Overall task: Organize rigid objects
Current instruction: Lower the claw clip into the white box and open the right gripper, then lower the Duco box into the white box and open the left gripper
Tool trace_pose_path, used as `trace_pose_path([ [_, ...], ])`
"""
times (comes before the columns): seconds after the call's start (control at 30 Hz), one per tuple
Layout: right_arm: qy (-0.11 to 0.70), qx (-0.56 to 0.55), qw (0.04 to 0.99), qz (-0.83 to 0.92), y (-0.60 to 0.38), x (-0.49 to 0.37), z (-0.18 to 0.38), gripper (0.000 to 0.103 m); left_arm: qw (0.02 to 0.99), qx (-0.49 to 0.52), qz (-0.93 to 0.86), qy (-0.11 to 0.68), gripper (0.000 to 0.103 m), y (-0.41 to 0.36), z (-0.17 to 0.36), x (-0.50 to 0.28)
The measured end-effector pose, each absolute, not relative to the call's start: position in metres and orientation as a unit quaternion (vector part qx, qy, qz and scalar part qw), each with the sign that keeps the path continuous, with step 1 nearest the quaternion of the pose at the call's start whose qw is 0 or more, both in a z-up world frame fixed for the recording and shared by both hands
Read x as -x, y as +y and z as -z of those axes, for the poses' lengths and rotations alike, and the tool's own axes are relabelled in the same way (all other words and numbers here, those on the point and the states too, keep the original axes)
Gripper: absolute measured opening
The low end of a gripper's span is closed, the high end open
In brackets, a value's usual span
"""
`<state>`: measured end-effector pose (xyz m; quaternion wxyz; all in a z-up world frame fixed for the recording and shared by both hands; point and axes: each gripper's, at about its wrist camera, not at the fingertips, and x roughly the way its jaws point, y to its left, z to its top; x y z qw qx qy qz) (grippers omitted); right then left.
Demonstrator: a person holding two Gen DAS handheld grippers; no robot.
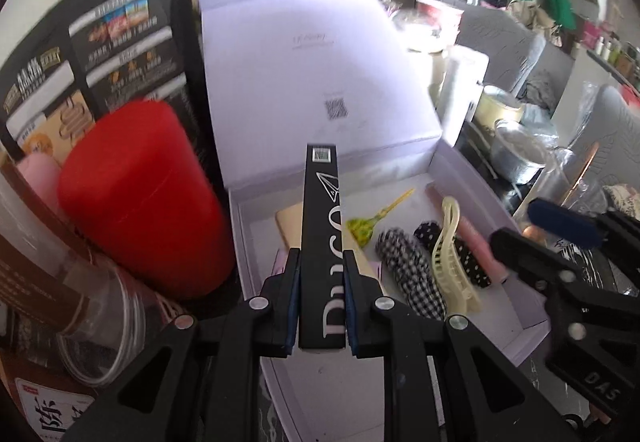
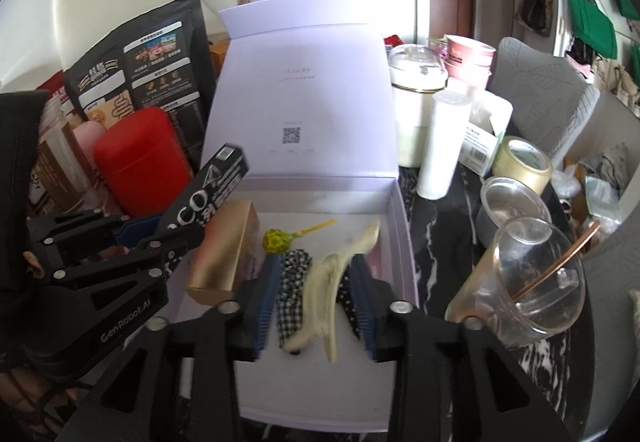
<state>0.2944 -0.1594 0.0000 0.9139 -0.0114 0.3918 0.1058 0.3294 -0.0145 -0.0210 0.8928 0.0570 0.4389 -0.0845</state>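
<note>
left fingers [image 1: 294, 298] clamped on black box [image 1: 322, 242] | right gripper [image 2: 316, 306] apart, clip [image 2: 332, 282] between | box axis points far, over tray [image 2: 320, 382]

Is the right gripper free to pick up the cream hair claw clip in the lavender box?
Probably yes. The right gripper is open, with the cream hair claw clip between its fingers, nothing covering it. The left gripper, shut on the black box, stays aside.

Red canister [image 1: 140, 193] — beside black pouch [image 1: 120, 41], tape roll [image 2: 522, 163].
</note>
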Motion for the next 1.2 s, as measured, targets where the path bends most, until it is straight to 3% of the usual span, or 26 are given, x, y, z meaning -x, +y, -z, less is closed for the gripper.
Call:
trace_pose_path([
  [0.6, 0.395, 0.023, 0.915, -0.08, -0.168, -0.279, -0.011, 0.045, 0.889, -0.049, 0.075, 0.448, 0.019, -0.011, 0.015, -0.322],
  [1.2, 0.375, 0.037, 0.923, -0.079, -0.169, -0.254, -0.038, 0.045, 0.907, -0.049, 0.076, 0.412, 0.019, -0.009, -0.03, -0.299],
])
